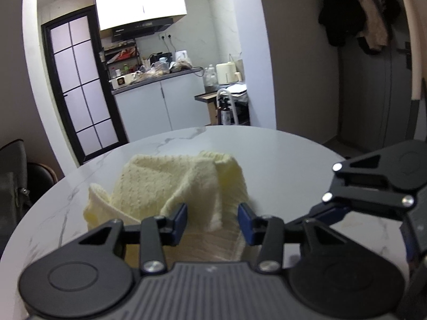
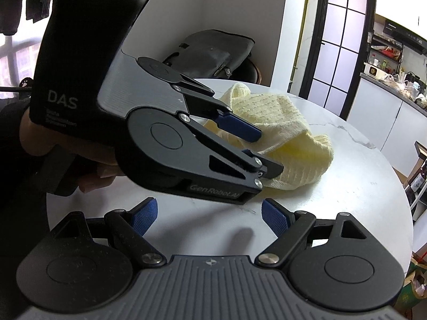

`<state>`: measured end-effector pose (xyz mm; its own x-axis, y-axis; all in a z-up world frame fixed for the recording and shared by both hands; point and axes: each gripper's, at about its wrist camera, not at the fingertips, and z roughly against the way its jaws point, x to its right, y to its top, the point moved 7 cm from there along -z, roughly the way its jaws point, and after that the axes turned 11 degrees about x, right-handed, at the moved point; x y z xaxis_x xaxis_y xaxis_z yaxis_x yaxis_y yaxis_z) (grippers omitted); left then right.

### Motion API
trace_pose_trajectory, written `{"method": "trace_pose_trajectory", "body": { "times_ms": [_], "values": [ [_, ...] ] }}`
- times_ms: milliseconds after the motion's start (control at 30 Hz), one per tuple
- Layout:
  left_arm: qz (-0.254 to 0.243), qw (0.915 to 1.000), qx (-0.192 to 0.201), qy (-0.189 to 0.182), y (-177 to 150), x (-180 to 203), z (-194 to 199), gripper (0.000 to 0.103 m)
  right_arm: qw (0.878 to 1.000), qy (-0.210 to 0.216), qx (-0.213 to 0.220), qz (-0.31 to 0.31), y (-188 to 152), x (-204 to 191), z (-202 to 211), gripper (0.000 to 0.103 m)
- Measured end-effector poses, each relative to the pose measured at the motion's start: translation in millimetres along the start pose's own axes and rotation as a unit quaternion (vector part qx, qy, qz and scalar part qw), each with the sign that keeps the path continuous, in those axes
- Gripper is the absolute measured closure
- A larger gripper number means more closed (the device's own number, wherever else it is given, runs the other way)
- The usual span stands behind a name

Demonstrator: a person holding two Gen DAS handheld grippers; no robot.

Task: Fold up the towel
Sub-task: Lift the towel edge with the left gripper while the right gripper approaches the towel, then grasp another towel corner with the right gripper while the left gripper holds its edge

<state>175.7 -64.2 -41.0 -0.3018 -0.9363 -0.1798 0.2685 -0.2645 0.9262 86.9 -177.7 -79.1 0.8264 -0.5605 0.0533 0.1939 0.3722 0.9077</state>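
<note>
Towel (image 1: 170, 186) lies crumpled on round table (image 1: 280, 154), just ahead of left gripper (image 1: 212, 221); jaws wide, straddling a near fold, nothing pinched. Right gripper (image 2: 209, 216) wide too, empty, nearer the table's edge, towel ahead beyond the other tool. Step: first grasp, likely. Next: find a corner, close, spread flat.

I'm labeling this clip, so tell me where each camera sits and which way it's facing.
Left wrist: sits on the left gripper, facing across the table over the crumpled towel toward the kitchen; its open fingers and part of the right gripper show.
Right wrist: sits on the right gripper, facing the left gripper's side; its own open fingers and the person's hand show.
Shared: towel, table, left gripper.
</note>
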Motion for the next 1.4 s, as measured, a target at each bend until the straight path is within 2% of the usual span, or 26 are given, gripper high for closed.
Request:
{"method": "trace_pose_trajectory", "body": {
  "times_ms": [33,100,133,300,433,567,733,1033,1167,1233,1400],
  "values": [
    [0.001,1.0000,0.001,0.002,0.3,-0.6,0.5,0.056,1.000,0.000,0.000,0.000,-0.4,-0.3,0.3,0.015],
    [0.007,0.9999,0.006,0.012,1.2,-5.0,2.0,0.065,1.000,0.000,-0.001,0.001,-1.1,-0.9,0.8,0.015],
    [0.007,0.9999,0.006,0.014,1.5,-4.9,2.3,0.074,1.000,0.000,-0.002,0.003,-1.3,-1.5,0.9,0.015],
    [0.011,0.9998,-0.003,0.019,-1.0,-6.3,2.1,0.081,1.000,0.000,0.000,0.003,-0.6,-1.6,1.6,0.015],
    [0.010,0.9999,-0.001,0.010,1.0,-6.1,7.2,0.096,1.000,-0.004,0.014,-0.010,4.2,1.2,3.1,0.015],
    [0.042,0.9991,0.002,-0.003,7.6,-15.6,17.3,0.097,1.000,0.000,0.019,-0.017,7.9,-0.5,-0.5,0.015],
    [0.058,0.9982,0.005,-0.012,12.7,-21.8,23.3,0.098,1.000,0.002,0.020,-0.011,12.0,-5.9,-6.6,0.019],
    [0.073,0.9971,0.022,-0.007,30.7,-45.4,44.8,0.098,0.999,0.004,0.035,0.004,23.7,-14.6,-19.1,0.020],
    [0.074,0.9969,0.026,0.010,37.9,-58.4,53.7,0.098,1.000,0.007,0.024,0.014,26.9,-19.6,-31.2,0.029],
    [0.074,0.9967,0.029,0.015,41.5,-63.3,58.3,0.098,1.000,0.011,0.016,0.008,27.2,-18.6,-36.7,0.039],
    [0.071,0.9965,0.034,0.027,46.1,-70.8,68.0,0.098,1.000,0.011,0.004,0.008,27.0,-16.8,-47.0,0.044]
  ]
}}
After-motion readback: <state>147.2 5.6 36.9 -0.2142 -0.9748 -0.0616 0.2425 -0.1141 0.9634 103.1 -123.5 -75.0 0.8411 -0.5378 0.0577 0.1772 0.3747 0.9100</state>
